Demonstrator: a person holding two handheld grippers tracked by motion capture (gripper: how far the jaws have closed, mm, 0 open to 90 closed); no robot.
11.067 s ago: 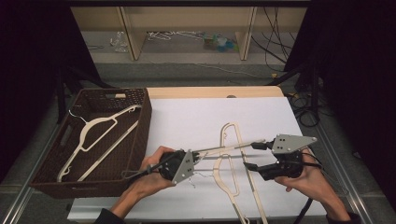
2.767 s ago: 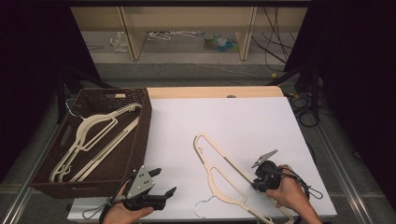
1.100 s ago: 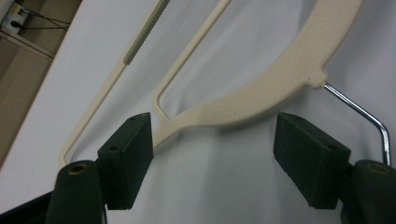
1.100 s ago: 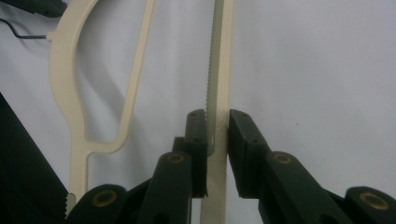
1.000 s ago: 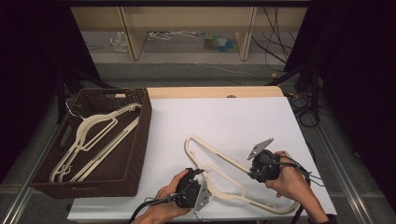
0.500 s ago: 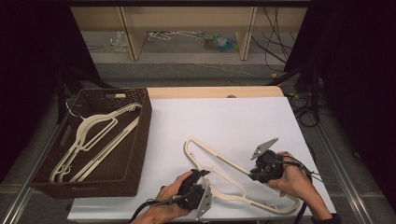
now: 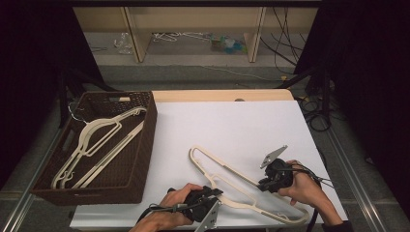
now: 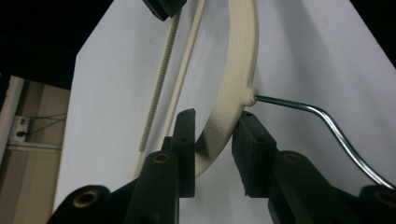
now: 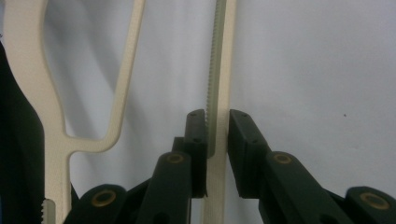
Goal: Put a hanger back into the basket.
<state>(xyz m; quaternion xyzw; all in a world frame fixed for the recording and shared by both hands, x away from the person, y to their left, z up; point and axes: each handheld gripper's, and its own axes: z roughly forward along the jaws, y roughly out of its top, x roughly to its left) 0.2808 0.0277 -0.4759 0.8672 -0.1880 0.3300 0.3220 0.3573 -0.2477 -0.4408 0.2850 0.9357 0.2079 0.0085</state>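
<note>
tabletop [image 7: 232, 125]: white, flat, matte; carries everything, bare across the far half.
basket [image 7: 142, 145]: dark brown woven, rectangular, at the left edge of the tabletop; holds other cream hangers [image 7: 92, 145] lying flat.
hanger [image 7: 227, 169]: cream plastic, on the near right part of the tabletop; long axis runs diagonally from far-left to near-right; well apart from the basket, which lies to its left.
hanger build: wide curved shoulder with a fine-grained face, thin straight bar with a toothed edge [image 9: 215, 70], chrome wire hook [image 8: 322, 121] from the neck.
key relation: both claws already on the hanger, left claw at the neck end, right claw on the bar; left hand is the nearer one to the basket, so likely a move leftward across the tabletop.
left claw [image 8: 214, 154]: black jaws either side of the curved shoulder just beside the hook root; left jaw touching, a gap shows at the right jaw, so not fully clamped.
right claw [image 9: 217, 140]: jaws pressed together on the toothed bar, bar upright between them.
risk: thin bar may flex or pivot if lifted from one side.
</note>
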